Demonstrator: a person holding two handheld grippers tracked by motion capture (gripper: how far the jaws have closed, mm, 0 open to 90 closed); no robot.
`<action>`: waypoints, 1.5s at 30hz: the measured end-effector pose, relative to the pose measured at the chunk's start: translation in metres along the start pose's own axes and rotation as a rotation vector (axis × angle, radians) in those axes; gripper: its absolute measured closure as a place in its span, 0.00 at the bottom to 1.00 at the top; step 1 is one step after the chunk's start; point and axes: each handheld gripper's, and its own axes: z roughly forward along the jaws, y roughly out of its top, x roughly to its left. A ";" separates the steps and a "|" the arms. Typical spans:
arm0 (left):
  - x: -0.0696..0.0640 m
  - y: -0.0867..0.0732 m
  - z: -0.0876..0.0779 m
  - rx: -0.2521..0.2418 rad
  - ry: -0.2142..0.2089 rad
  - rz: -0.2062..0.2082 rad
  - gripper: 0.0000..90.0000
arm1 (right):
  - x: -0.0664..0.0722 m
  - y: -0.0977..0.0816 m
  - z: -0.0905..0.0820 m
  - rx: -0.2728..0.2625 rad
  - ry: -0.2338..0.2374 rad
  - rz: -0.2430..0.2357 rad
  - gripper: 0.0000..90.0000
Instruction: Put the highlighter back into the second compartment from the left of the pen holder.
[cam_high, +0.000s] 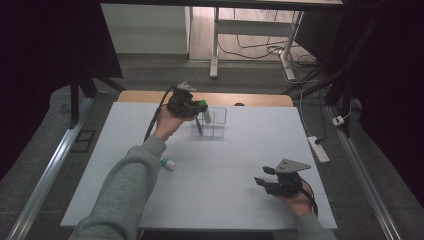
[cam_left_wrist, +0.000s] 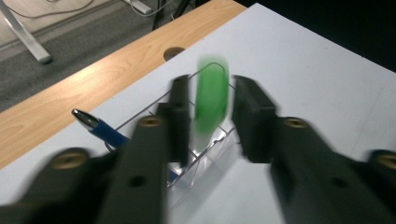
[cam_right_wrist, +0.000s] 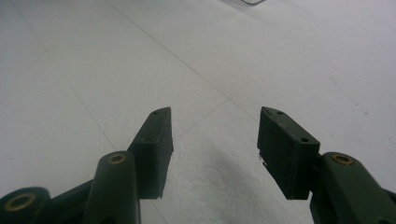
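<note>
Right tool (cam_high: 264, 176): nearest the camera, well short of the clear box (cam_high: 210, 122), jaws apart, empty, low over the tabletop (cam_high: 225, 165).
Left tool (cam_left_wrist: 210, 116): over the clear box, jaws parted, green-capped marker (cam_left_wrist: 211, 100) loose between them, dropping in.
Advice: hold steady above the box until the marker clears; spare marker (cam_high: 167, 163) lies nearer than the box.
</note>
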 end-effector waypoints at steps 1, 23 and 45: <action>0.000 0.000 -0.001 -0.004 0.005 0.001 0.66 | 0.000 0.000 0.000 0.001 0.001 -0.001 0.50; -0.007 -0.034 -0.034 0.059 -0.034 0.146 0.52 | -0.003 -0.002 -0.003 -0.007 -0.009 0.011 0.49; -0.019 -0.072 -0.066 0.111 -0.066 0.236 0.50 | -0.003 -0.009 -0.016 -0.037 -0.023 0.037 0.49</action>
